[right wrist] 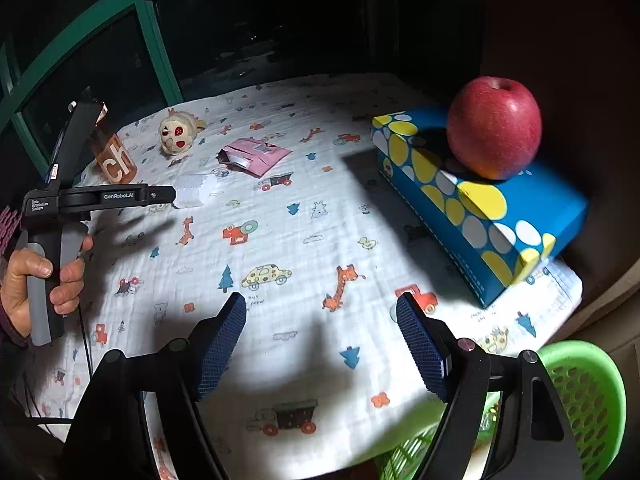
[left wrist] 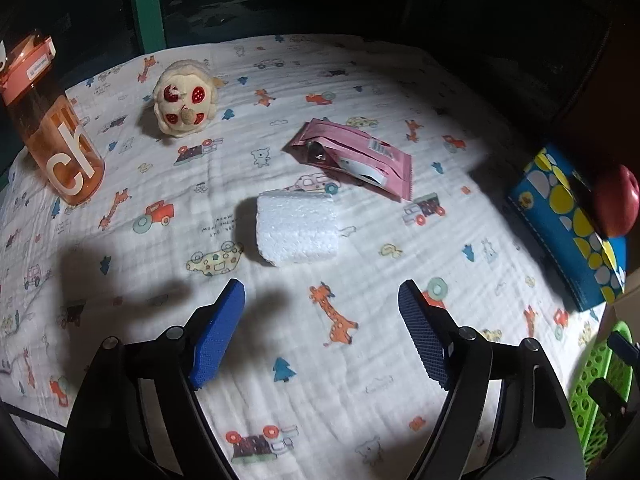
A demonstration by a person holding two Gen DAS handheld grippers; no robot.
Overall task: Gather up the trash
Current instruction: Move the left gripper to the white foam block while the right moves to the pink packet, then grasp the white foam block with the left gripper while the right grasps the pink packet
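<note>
White foam block [left wrist: 297, 229], rough pebbled surface, rounded corner; torn pink wrapper [left wrist: 352, 156] at its 1 o'clock. Left gripper [left wrist: 322, 300] and right gripper [right wrist: 321, 312] both released, nothing between fingers.

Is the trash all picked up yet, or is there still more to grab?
Not yet. I can't tell what's already in the green basket. Right now the left claw is open and empty, aimed at the white foam block. The right claw is open and empty too. The foam block and the pink wrapper are both on the cloth, waiting.
</note>
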